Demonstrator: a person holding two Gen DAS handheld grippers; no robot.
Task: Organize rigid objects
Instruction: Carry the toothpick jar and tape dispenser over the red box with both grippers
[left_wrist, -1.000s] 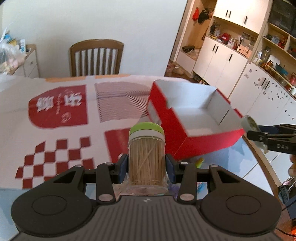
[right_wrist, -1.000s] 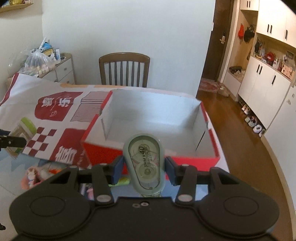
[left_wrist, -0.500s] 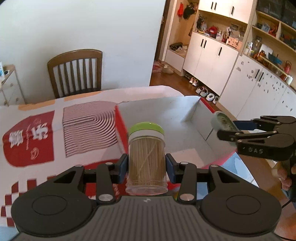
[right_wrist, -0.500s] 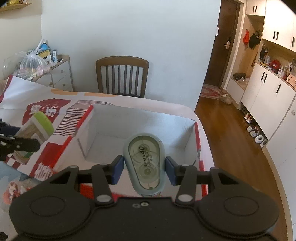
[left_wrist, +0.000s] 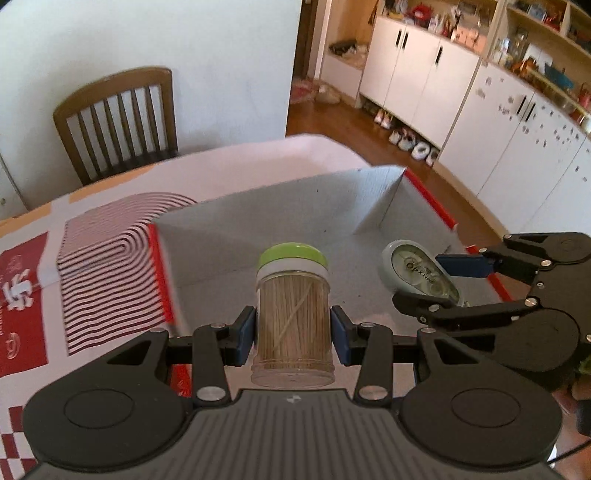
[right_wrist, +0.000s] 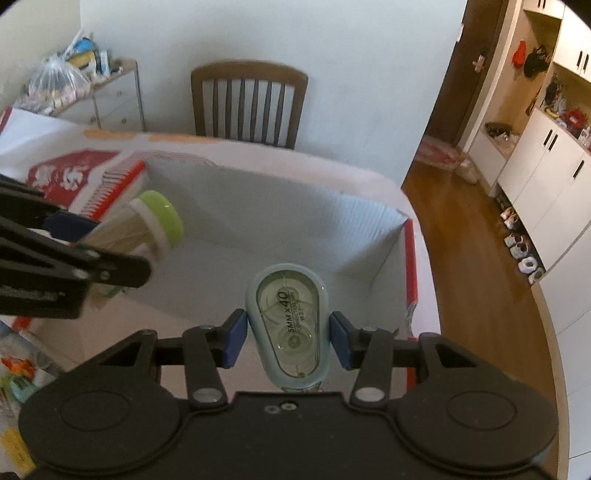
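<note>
My left gripper (left_wrist: 293, 338) is shut on a clear toothpick jar (left_wrist: 293, 314) with a green lid, held over the near left part of an open red box (left_wrist: 258, 229) with a white inside. My right gripper (right_wrist: 288, 338) is shut on a pale blue correction tape (right_wrist: 288, 325), held over the box's near right part. The right gripper (left_wrist: 458, 282) with the tape (left_wrist: 417, 273) shows at the right of the left wrist view. The left gripper (right_wrist: 85, 240) with the jar (right_wrist: 147, 221) shows at the left of the right wrist view. The box (right_wrist: 277, 214) holds nothing I can see.
The box sits on a table with a red and white patterned cloth (left_wrist: 92, 266). A wooden chair (left_wrist: 118, 122) stands behind the table against a white wall. White cabinets (left_wrist: 480, 122) line the right. Small items lie at the table's near left (right_wrist: 18, 373).
Both grippers moved forward over the box with their objects held. The jar and the tape now hang above the box's inside, closer to each other.
</note>
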